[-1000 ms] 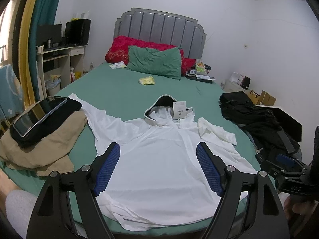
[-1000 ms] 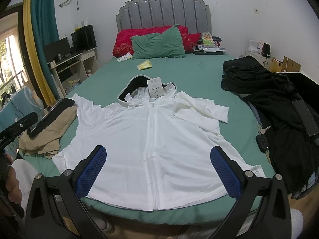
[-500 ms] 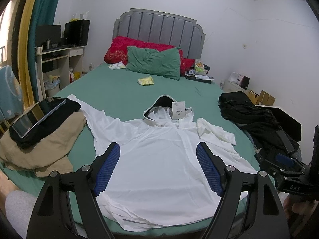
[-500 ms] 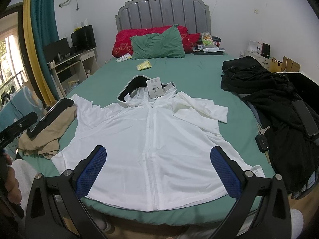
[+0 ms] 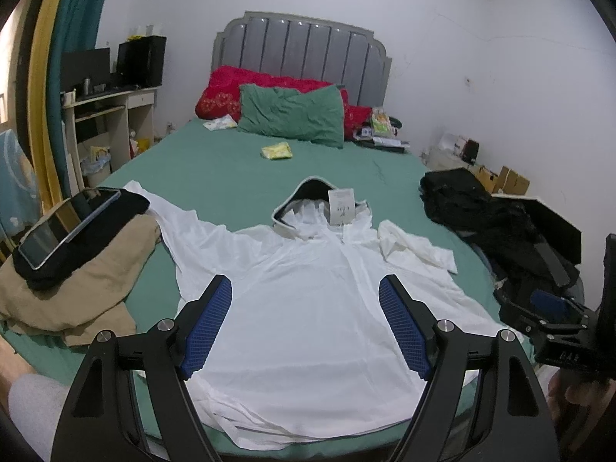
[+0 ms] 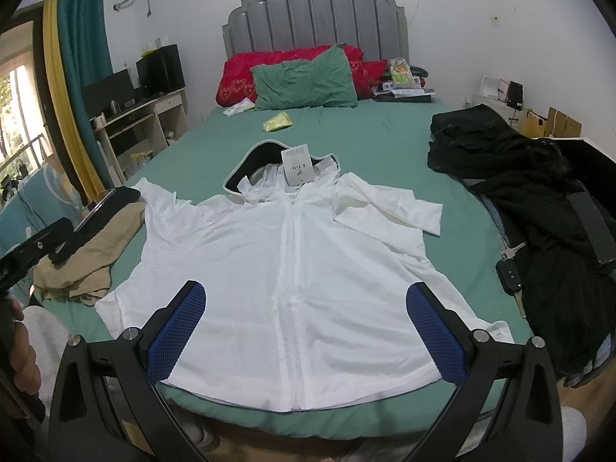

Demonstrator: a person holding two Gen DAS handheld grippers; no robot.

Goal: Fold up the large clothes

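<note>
Green-sheeted bed [image 6: 385, 146] ahead of both grippers; thin white zip hooded jacket [image 6: 292, 254] flat, light, slippery; left gripper [image 5: 306, 323] & right gripper [image 6: 306, 331] wide, empty; pinch sleeve cuffs.

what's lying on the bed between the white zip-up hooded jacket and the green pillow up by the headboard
Mostly bare green sheet. One small yellow packet lies between the white zip-up hooded jacket and the green pillow, nearer the pillow. The right wrist view shows it.

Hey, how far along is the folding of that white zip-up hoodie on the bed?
Barely begun. Done: the white hooded jacket lies spread front-up on the green bed, zipped, with its right sleeve already folded in. In hand: nothing; the left tool and the right tool hover open above the hem. Left: the left sleeve, the sides and the hood.
</note>
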